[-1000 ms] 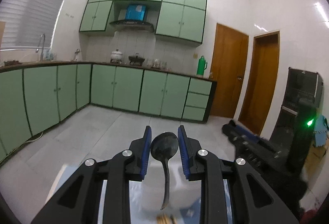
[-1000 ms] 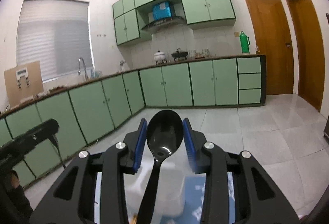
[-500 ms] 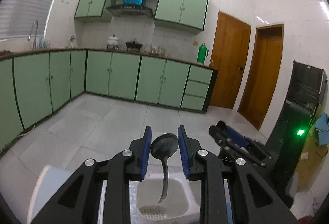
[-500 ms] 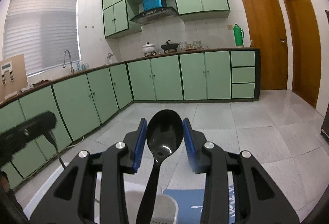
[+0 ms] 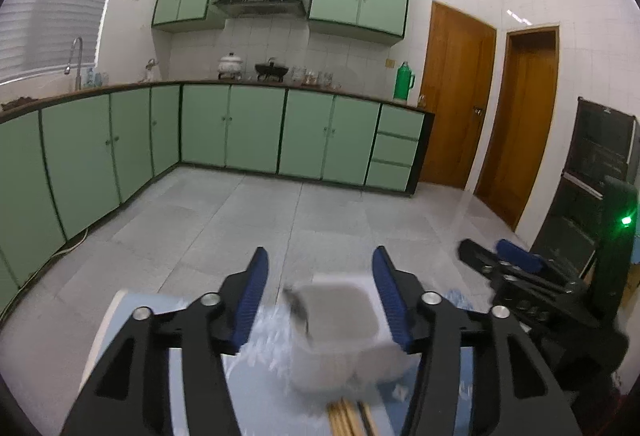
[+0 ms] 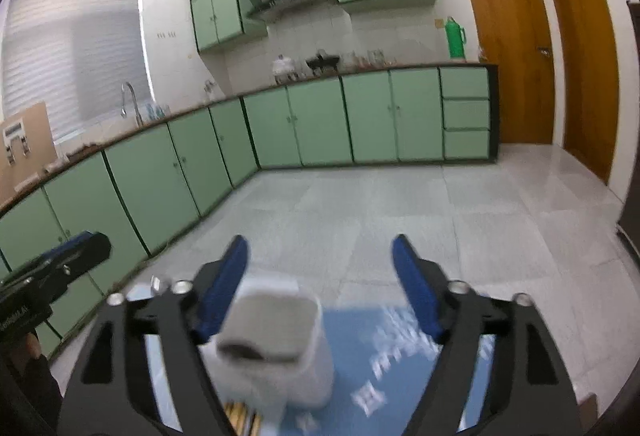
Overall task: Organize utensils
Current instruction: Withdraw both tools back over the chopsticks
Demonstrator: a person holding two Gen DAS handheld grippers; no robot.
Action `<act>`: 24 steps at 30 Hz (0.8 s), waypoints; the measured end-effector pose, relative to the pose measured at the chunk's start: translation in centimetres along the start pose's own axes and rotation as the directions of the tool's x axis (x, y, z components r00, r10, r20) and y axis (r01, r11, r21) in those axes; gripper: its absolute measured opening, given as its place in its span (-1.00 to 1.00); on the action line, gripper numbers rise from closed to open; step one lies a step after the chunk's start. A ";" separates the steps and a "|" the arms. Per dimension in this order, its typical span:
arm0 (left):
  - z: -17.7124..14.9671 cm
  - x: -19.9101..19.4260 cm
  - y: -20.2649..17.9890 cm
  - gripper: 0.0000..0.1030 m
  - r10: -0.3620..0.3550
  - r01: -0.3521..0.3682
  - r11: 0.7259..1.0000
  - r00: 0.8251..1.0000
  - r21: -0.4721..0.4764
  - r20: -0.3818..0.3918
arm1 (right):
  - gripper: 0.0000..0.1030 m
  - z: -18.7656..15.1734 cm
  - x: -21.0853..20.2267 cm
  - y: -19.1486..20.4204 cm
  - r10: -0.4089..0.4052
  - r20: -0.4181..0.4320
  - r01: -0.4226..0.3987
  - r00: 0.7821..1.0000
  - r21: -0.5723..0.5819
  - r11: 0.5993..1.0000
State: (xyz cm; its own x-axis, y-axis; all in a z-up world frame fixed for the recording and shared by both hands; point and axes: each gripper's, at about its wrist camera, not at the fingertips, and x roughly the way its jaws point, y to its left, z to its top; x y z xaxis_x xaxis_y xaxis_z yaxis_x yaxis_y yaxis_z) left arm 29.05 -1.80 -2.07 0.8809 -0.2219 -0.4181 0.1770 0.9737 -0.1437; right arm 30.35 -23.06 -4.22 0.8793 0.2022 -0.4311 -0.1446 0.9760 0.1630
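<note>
Spoons are what you were sorting, and both have just left your grip — a second ago each hand-held gripper pinched a dark spoon by its bowl, and now neither does.

On your left, the left hand-held gripper [image 5: 318, 290] is opening, its blue pads standing moderately apart with nothing pressed between them. Below it sits the white utensil holder [image 5: 340, 332] on the blue mat [image 5: 260, 392], and a dark blurred shape at the holder's near-left rim looks like the spoon [image 5: 298, 310] dropping in; the blur keeps it from being certain. Wooden chopsticks [image 5: 348, 418] lie on the mat just in front of the holder.

On your right, the right hand-held gripper [image 6: 320, 286] is opening too, its pads wide and bare. The same white holder shows below and left of its gap, but its black spoon is not visible — you cannot tell from here whether it landed inside.

Taken together, this looks like the release step: both spoons probably delivered, the chopsticks likely next on the bench.
</note>
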 end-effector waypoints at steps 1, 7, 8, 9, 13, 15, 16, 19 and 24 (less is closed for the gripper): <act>-0.6 -0.7 0.1 0.14 0.000 0.000 1.000 1.000 -0.006 -0.010 | 0.56 -0.7 -0.9 0.0 -0.002 -0.020 0.002 1.000 0.005 1.000; -6.9 -4.4 0.3 0.25 0.043 -0.043 0.999 0.983 -0.001 -0.178 | 0.66 -7.3 -5.9 1.3 -0.015 -0.183 0.014 0.983 -0.006 1.000; -8.0 -4.8 0.3 0.25 0.050 -0.052 0.999 0.979 0.000 -0.199 | 0.66 -8.5 -6.6 1.6 -0.016 -0.212 0.015 0.977 -0.002 1.000; -9.4 -5.2 0.3 0.25 0.062 -0.063 0.998 0.973 0.002 -0.222 | 0.66 -9.5 -7.0 1.9 -0.010 -0.231 0.011 0.973 0.004 1.000; -13.2 -6.2 0.1 0.25 0.079 -0.080 0.997 0.954 0.010 -0.289 | 0.66 -13.3 -8.7 3.7 -0.024 -0.295 0.018 0.955 -0.023 1.000; -15.0 -6.7 0.2 0.25 0.079 -0.082 0.997 0.943 0.004 -0.322 | 0.66 -15.0 -9.2 4.1 -0.018 -0.331 0.013 0.943 -0.017 1.000; -15.6 -6.8 0.1 0.25 0.085 -0.088 0.996 0.938 0.007 -0.335 | 0.66 -15.6 -9.3 4.3 -0.018 -0.342 0.013 0.939 -0.018 1.000; -17.9 -7.4 0.1 0.25 0.095 -0.096 0.995 0.922 0.015 -0.375 | 0.66 -17.7 -10.1 5.1 -0.023 -0.376 0.011 0.926 -0.036 0.999; -19.8 -8.1 0.1 0.25 0.102 -0.106 0.994 0.906 0.015 -0.410 | 0.66 -19.5 -10.8 6.1 -0.028 -0.416 -0.006 0.909 -0.081 0.997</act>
State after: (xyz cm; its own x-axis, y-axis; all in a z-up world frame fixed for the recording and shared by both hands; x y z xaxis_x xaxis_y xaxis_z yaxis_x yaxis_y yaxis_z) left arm 13.21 -0.91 -16.47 0.6363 -0.1230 -0.7616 0.0894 0.9923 -0.0856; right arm 11.11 -17.71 -15.86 0.6141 0.1901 -0.7660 -0.1861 0.9781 0.0936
